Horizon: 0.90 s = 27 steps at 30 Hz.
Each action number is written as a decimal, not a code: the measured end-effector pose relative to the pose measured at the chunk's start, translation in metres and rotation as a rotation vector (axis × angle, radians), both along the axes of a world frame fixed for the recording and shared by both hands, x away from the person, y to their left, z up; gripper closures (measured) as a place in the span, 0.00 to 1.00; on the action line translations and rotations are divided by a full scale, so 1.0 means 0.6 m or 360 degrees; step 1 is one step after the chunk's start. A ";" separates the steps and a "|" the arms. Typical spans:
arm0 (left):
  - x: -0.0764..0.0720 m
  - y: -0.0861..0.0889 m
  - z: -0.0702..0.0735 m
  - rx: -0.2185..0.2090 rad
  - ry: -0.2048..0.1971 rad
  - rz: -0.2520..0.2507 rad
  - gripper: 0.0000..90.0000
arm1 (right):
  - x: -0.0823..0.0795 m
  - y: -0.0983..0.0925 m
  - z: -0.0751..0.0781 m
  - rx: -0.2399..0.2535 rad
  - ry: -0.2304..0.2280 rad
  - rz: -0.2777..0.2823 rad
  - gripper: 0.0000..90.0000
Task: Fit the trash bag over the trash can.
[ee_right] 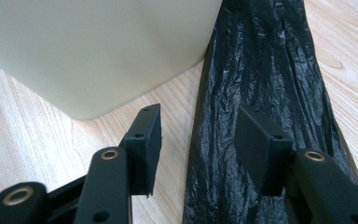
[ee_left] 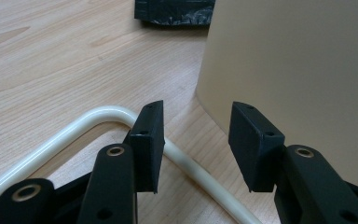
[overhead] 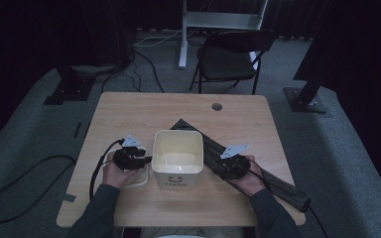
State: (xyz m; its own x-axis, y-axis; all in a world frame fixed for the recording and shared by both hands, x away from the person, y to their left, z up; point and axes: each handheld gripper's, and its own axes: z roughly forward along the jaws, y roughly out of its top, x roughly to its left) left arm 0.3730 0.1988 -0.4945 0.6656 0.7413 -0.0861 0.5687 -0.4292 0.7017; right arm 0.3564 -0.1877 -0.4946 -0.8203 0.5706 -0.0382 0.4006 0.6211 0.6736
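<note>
A cream bin [overhead: 177,157] stands on the wooden table [overhead: 129,109], and everything else sorts out around it. A long folded black bag [overhead: 258,171] lies flat on the table along the bin's right side, its long axis running diagonally from a point behind the bin's far right corner toward the near right edge of the table. The right gripper [overhead: 233,166] sits just right of the bin, directly over the bag, with its jaws apart and nothing pressed between them; in the right gripper view the bag [ee_right: 265,84] stretches straight ahead, one pad above the plastic and the other above bare wood next to the bin's wall [ee_right: 98,51]. The left gripper [overhead: 131,158] waits on the bin's left side, jaws also apart and empty, over a cream wire frame [ee_left: 74,128]. The right hand is clearly nearer, and any pinch looks to require dropping onto the bag across its width.
</note>
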 end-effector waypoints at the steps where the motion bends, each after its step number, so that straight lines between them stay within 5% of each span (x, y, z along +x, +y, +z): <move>1: 0.000 -0.001 0.000 -0.0003 0.0001 -0.0001 0.62 | 0.001 0.001 -0.001 -0.0005 -0.0003 -0.0002 0.54; 8: 0.000 -0.006 -0.001 -0.0004 0.0002 -0.0016 0.62 | 0.010 0.009 -0.011 -0.0035 0.0050 -0.0017 0.50; 18: 0.000 -0.009 -0.002 0.0001 -0.0001 -0.0031 0.62 | 0.024 0.032 -0.022 -0.0071 -0.0005 -0.0059 0.48; 27: 0.001 -0.003 0.001 -0.0039 0.0004 -0.0031 0.62 | 0.046 0.042 -0.034 -0.0083 0.0021 -0.0119 0.47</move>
